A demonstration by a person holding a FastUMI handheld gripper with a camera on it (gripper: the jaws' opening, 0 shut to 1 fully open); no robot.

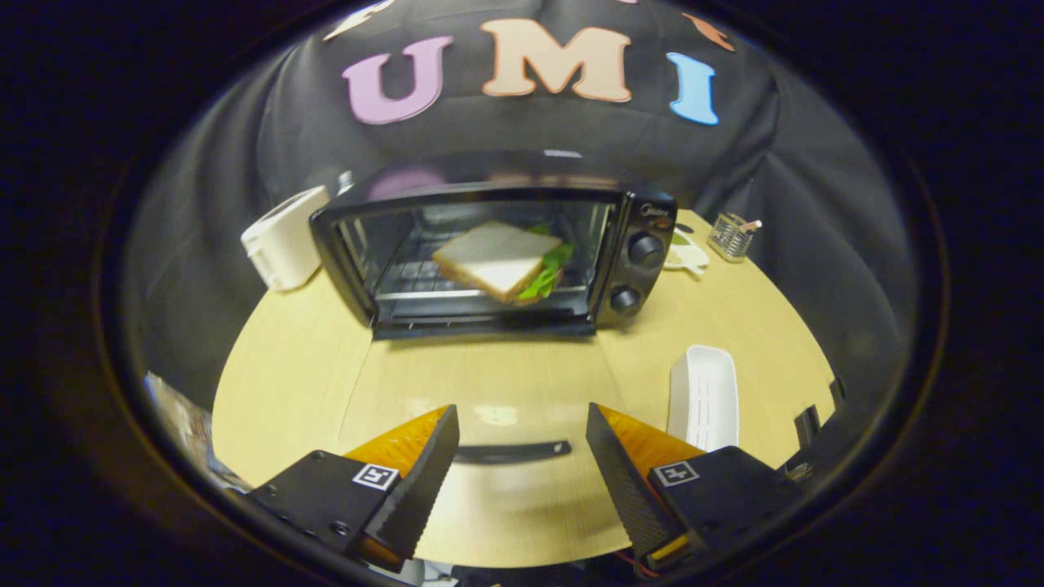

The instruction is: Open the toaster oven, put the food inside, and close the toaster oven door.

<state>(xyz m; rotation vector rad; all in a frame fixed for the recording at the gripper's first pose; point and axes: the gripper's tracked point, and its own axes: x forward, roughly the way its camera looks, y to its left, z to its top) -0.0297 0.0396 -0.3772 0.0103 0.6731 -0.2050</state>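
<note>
The sandwich (502, 259) sat on the rack inside the toaster oven (497, 257), and its glass door (481, 383) lay flat on the bench (285, 383). The gripper (522, 456) hung back with jaws released and empty, the door handle (511, 451) just ahead between them, likely the next thing to lift.

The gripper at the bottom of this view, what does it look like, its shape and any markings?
The gripper has two wedge-shaped fingers with ribbed inner faces, tapering to points. Each sits on a blocky black mount with visible screws, and each mount carries a small square black-and-white tag. A bit of red wiring shows by the right-hand mount.
</note>
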